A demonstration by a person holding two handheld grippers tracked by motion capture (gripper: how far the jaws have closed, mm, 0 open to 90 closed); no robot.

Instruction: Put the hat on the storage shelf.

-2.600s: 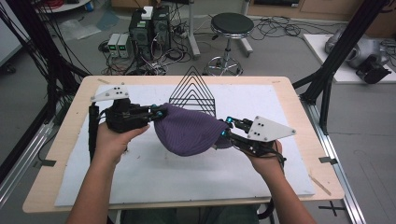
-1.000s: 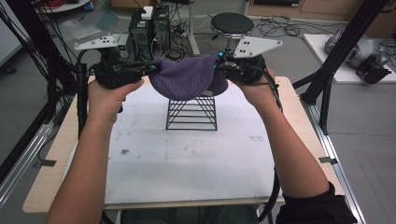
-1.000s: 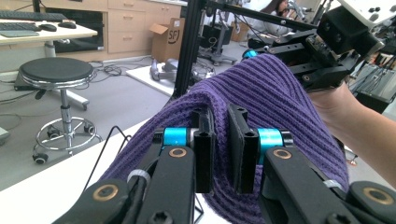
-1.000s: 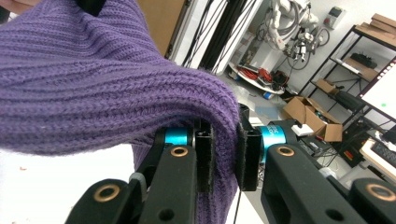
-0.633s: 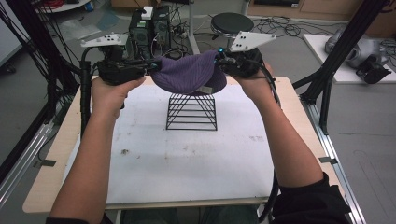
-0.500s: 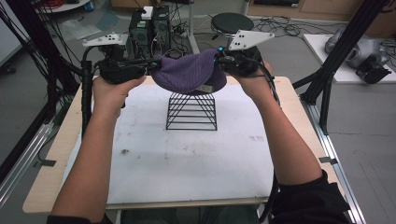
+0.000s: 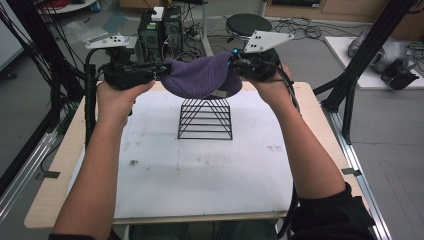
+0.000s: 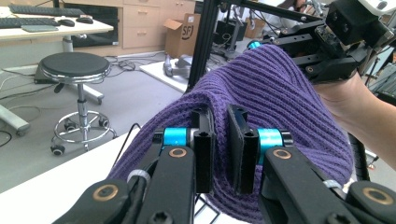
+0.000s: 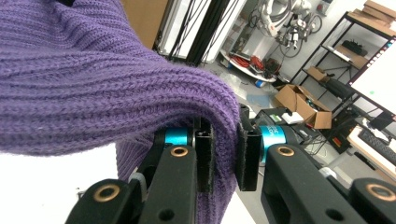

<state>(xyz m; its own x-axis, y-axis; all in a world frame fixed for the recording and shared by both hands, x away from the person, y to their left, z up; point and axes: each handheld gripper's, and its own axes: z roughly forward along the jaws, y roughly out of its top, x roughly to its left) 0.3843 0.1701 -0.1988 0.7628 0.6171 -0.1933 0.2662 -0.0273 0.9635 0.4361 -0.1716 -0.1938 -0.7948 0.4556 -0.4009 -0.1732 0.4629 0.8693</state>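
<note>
Your hat [image 7: 202, 76] is a purple rib-knit beanie, soft and slack. It hangs stretched between your left gripper [image 7: 161, 71] and your right gripper [image 7: 233, 62], each clamped on a fold of its edge. In the left gripper view the knit [image 8: 261, 107] bunches between the jaws and swells up beyond them toward the other gripper. In the right gripper view a thick fold [image 9: 140, 88] drapes over and down through the jaws. The hat's body sags in a shallow bowl below the line of your grippers, its underside just over the peak of the black wire rack [image 7: 205, 119]; whether they touch can't be told.
</note>
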